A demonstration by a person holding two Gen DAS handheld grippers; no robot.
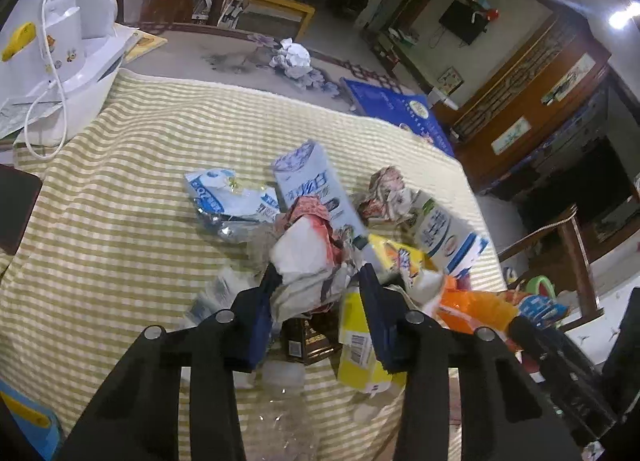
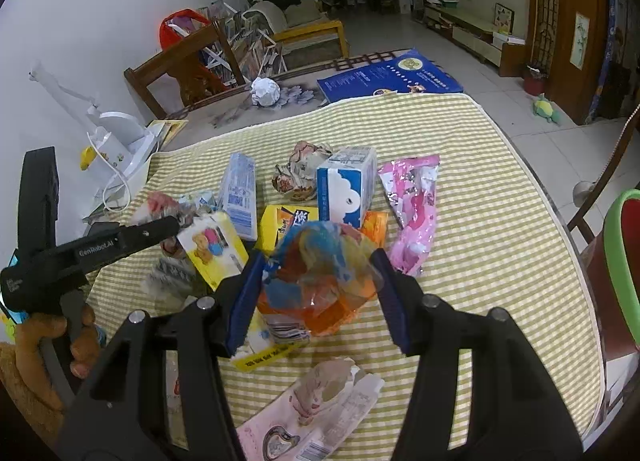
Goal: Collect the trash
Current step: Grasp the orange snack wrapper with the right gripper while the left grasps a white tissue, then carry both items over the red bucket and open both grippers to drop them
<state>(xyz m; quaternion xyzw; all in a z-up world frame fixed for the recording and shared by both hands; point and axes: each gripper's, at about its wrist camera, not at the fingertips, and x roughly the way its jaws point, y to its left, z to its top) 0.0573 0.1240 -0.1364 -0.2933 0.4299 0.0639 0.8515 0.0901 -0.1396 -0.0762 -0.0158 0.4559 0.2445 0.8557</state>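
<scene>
**Me:** Trash first, from the left: my left gripper (image 1: 316,281) is pinched narrow on a crumpled wad of white and red-printed paper (image 1: 304,257), both pads pressed into it at the near edge of the heap on the yellow-and-white checked cloth (image 1: 120,201).

**Partner:** Why a grip that tight?

**Me:** Crumpled paper gives; I judge a loose hold would let it slip out. Under it lie a clear plastic bottle (image 1: 286,401) and a yellow carton with a barcode (image 1: 358,345), so I come in steeply from above.

**Partner:** And the right?

**Me:** My right gripper (image 2: 320,273) holds a scrunched orange-and-blue translucent plastic bag (image 2: 320,273), jaws about half apart because the bag is bulky. Beyond it stand a blue-and-white tissue box (image 2: 346,189) and a pink foil wrapper (image 2: 412,209), both untouched.

**Partner:** Where does it go?

**Me:** Probably the green-rimmed red bin (image 2: 620,261) at the right edge, just off the table.
</scene>
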